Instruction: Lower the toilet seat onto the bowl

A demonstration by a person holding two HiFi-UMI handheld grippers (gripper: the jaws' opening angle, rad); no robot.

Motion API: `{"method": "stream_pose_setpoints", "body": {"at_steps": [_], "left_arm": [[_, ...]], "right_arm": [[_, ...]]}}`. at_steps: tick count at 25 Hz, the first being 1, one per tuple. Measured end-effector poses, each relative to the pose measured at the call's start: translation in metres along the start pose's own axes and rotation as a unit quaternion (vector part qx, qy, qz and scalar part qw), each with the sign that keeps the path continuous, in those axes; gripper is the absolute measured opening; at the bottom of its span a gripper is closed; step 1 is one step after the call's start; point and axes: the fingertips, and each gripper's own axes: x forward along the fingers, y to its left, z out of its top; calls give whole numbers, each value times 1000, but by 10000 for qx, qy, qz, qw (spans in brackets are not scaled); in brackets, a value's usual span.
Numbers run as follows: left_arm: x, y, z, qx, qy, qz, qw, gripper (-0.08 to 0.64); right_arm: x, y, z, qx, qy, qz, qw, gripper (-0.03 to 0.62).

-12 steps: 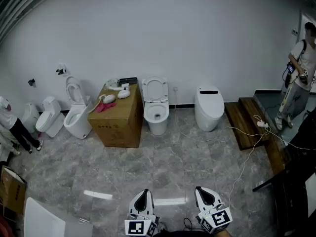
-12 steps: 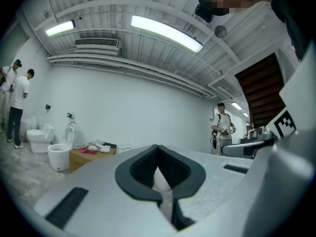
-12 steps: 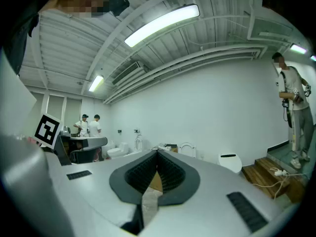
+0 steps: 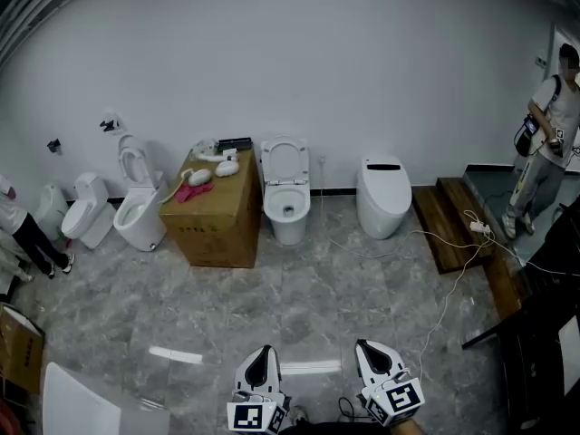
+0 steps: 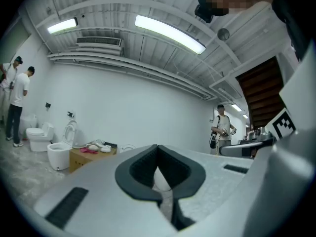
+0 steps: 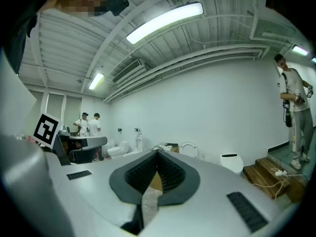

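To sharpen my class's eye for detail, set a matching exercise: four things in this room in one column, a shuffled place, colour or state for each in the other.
1 middle toilet's seat
2 cardboard box
3 wooden steps
4 left gripper

A shut, empty
B raised
C tan, left of that seat
D brown, far right

Pairs: 1-B, 2-C, 3-D, 4-A

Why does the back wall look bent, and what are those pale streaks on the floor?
Head view: a wide lens bows the wall; the streaks are probably lamp glare on the glossy floor. Left gripper view: round dark corners, a bright lamp overhead. Right gripper view: same fisheye rim, lamp bright.
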Motion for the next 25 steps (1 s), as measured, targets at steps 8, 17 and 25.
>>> {"method": "stream_pose_setpoints", "body": {"at_steps": [8, 17, 25], "left_arm": [[-11, 28, 0, -53, -93, -225, 9997, 9], [-3, 38, -5, -112, -53, -321, 9994, 9], [21, 45, -4, -39, -32, -247, 9997, 9]], "right_arm": [[14, 27, -8, 113, -14, -53, 9999, 21], [38, 36, -1, 245, -90, -23, 9997, 21], [63, 23, 0, 232, -115, 17, 9997, 21]]}}
